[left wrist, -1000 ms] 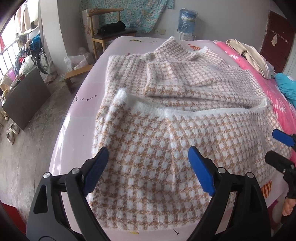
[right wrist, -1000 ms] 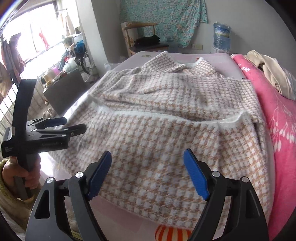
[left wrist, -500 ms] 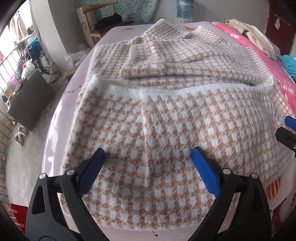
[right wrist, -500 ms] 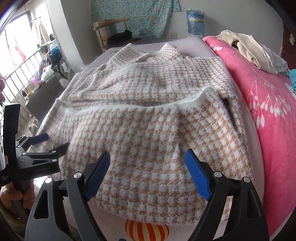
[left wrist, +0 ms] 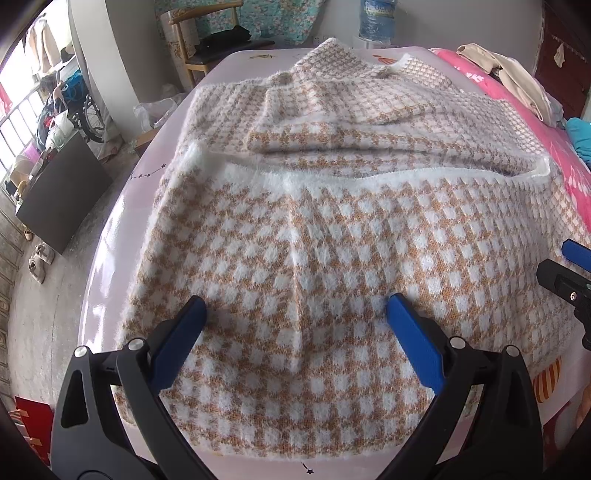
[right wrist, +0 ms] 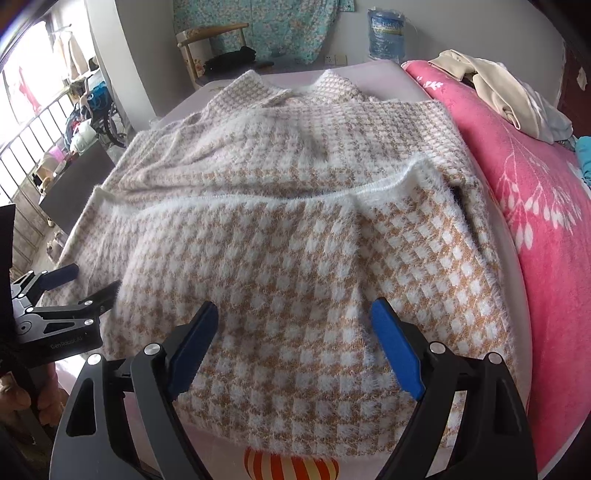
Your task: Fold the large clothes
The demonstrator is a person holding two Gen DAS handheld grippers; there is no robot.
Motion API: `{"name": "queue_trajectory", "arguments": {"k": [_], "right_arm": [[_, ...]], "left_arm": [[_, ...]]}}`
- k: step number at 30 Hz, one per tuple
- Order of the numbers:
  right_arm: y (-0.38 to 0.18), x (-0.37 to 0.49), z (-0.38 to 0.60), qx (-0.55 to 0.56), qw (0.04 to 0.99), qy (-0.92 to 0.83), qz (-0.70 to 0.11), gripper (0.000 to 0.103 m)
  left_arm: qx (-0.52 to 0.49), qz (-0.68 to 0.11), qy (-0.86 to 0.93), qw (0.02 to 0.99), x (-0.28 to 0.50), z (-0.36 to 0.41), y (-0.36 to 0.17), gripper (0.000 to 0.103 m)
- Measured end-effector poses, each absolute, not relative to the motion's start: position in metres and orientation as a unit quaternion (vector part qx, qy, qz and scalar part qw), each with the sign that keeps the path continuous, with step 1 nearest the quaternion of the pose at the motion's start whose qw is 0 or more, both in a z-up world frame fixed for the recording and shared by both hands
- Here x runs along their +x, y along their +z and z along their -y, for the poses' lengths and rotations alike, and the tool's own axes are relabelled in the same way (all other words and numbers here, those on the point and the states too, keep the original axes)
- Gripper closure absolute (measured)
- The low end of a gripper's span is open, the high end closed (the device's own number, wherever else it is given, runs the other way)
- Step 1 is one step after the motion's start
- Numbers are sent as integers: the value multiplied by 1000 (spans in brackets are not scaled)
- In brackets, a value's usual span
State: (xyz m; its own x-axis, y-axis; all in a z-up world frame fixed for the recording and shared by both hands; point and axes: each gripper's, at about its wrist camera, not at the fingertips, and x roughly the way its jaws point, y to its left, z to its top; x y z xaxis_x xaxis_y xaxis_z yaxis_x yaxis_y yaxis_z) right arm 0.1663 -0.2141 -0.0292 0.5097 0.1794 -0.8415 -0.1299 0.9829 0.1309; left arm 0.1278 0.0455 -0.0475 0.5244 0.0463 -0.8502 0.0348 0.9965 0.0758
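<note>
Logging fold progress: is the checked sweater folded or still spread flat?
Partly folded. The checked sweater has its lower part doubled up over the body, its white fuzzy hem lying across the middle, with sleeves tucked in beyond.

The sweater (left wrist: 332, 221) lies spread across the bed (left wrist: 110, 236), its near half folded up over the far half, the folded edge running side to side across the middle. A sleeve is laid crosswise on the far half, with the collar beyond it at the far end. To the right of the sweater, alongside it, lies the blanket (right wrist: 546, 206), and on the blanket's far end sits a heap of clothes (right wrist: 495, 92). Behind the bed stands a chair (right wrist: 218, 48) on the left and a water bottle (right wrist: 386, 35) to its right. Off the bed's left side, down on the floor, sit a board (left wrist: 62, 192) and shoes (left wrist: 38, 258).
</note>
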Motion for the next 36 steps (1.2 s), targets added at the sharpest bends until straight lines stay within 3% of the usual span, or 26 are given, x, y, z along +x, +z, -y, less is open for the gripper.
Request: {"name": "queue_trajectory", "arguments": {"k": [25, 30, 33, 34, 36], "right_arm": [[-35, 180, 206, 36, 864, 100, -493, 18], [-35, 180, 206, 35, 862, 102, -495, 18], [-35, 180, 207, 36, 863, 103, -493, 18], [-36, 180, 207, 37, 863, 104, -493, 17], [-36, 180, 208, 38, 863, 106, -493, 17]], "left_arm": [[45, -484, -6, 874, 128, -48, -48, 7], [44, -431, -17, 901, 120, -68, -32, 8], [31, -412, -21, 910, 125, -95, -23, 16], [25, -415, -20, 909, 128, -105, -22, 30], [2, -421, -32, 906, 137, -124, -22, 39]]}}
